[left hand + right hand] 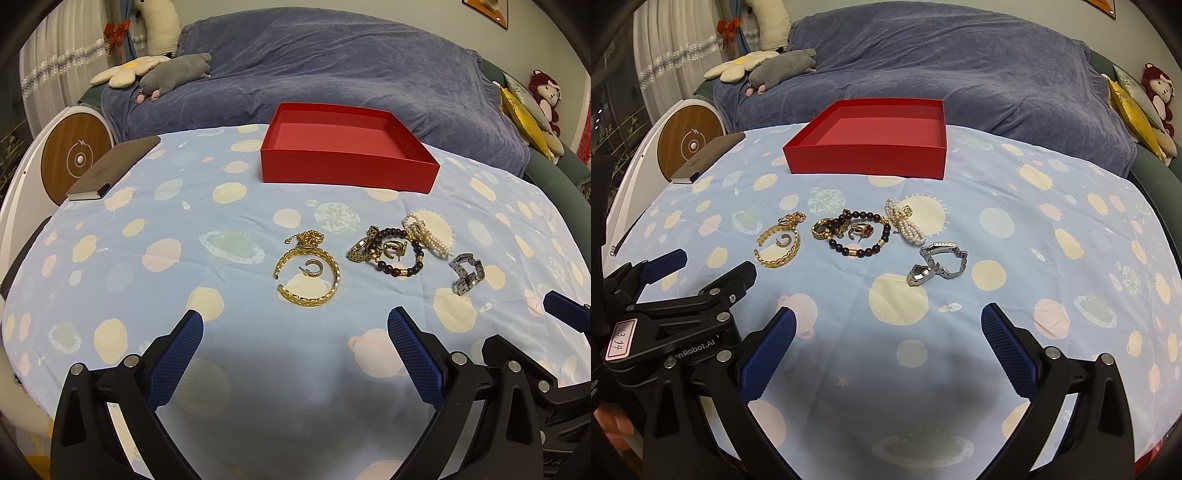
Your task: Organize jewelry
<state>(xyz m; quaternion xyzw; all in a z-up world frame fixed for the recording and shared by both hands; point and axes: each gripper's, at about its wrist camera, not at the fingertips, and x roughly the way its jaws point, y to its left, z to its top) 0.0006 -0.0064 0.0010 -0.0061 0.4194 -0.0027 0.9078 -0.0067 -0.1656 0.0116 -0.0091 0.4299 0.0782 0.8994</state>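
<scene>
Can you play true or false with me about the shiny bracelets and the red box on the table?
1. The open red cardboard box has nothing in it. True.
2. The wide gold chain bangle lies inside the box. False: it lies on the blue planet-print cloth, in front of the box.
3. A small gold hoop earring lies inside the bangle's ring. True.
4. The left gripper is holding the dark wooden bead bracelet. False: its fingers are wide open and hold nothing.
5. The silver metal watch band lies apart from the white pearl bracelet. True.
</scene>
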